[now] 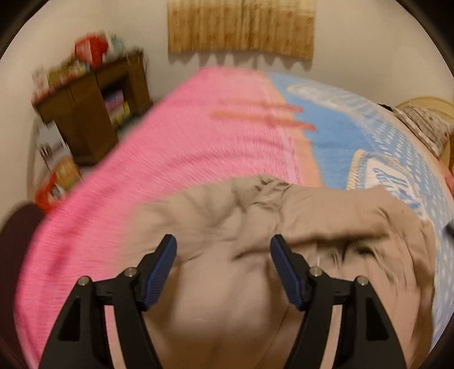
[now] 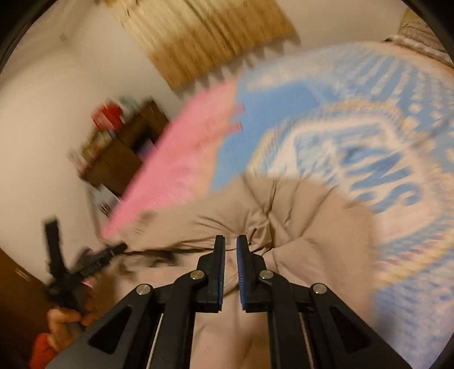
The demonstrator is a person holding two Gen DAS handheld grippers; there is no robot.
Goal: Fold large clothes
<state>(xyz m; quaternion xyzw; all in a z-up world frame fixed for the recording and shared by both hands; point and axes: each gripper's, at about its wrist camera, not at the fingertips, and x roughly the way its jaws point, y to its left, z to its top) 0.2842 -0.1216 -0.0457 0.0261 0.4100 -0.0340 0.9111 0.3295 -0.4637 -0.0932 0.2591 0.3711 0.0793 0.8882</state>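
- Presently, beige garment (image 1: 283, 215) lies crumpled on the bed's pink blanket (image 1: 170, 159).
- Left gripper (image 1: 224, 249): jaws wide apart, empty.
- Right gripper (image 2: 230, 249): jaws nearly closed; grip unconfirmed.
- Judged soft, light; take hold at edges.

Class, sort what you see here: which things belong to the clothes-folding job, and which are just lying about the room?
Belongs to the job:
beige garment
left gripper
right gripper

Just lying about:
pink blanket
blue patterned blanket
wooden cabinet
woven wall hanging
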